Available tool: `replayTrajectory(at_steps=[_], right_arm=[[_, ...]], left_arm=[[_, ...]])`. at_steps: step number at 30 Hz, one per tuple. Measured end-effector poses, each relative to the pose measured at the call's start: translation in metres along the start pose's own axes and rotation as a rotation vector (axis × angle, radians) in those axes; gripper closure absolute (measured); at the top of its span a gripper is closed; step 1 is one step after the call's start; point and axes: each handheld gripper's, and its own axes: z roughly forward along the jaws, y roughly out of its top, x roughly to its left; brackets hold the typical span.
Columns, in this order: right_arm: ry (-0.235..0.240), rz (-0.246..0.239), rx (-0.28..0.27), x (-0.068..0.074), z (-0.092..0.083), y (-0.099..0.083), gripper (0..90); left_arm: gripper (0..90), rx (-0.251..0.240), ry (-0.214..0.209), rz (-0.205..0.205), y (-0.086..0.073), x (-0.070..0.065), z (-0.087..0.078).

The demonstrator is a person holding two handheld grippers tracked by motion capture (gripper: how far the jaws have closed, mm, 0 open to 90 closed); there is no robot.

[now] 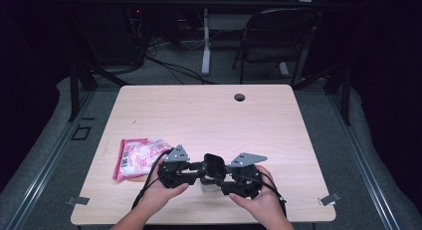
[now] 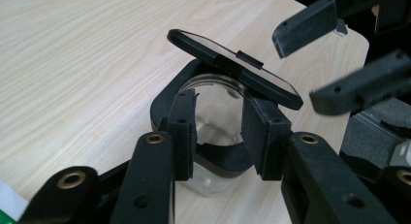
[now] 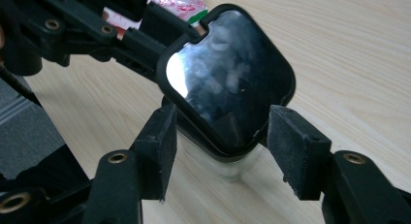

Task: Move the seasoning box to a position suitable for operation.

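A small clear jar point(image 2: 215, 112) with a black collar stands near the table's front edge. Its black hinged lid point(image 2: 232, 69) is tipped up; in the right gripper view the lid point(image 3: 232, 73) is glossy, above the jar point(image 3: 228, 168). My left gripper point(image 2: 220, 132) has its pads on either side of the jar, apparently just clear of it. My right gripper point(image 3: 228, 146) is open, its pads standing clear on both sides of the lid's lower edge. In the high view the left gripper point(image 1: 201, 169) and right gripper point(image 1: 223, 177) face each other across the lid point(image 1: 215, 165).
A pink snack packet point(image 1: 137, 158) lies on the wooden table point(image 1: 209, 115) just left of my left hand. A cable hole point(image 1: 240, 97) sits near the far edge. A dark folding chair point(image 1: 278, 36) stands beyond the table.
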Motion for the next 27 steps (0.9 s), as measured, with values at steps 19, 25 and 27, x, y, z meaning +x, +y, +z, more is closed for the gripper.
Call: replayTrajectory(at_steps=[19,25,27], right_arm=[[-0.058,-0.049,-0.007,0.007,0.014,-0.002,44.9],[-0.038,-0.025,-0.018,0.006,0.012,-0.002,47.0],[-0.034,-0.019,-0.021,0.005,0.012,-0.002,47.0]], left_arm=[[53.9,0.016,0.060,-0.007,-0.008,0.004,0.013],[52.6,0.025,0.070,-0.009,-0.010,0.005,0.016],[52.7,0.030,0.072,-0.012,-0.011,0.006,0.017]])
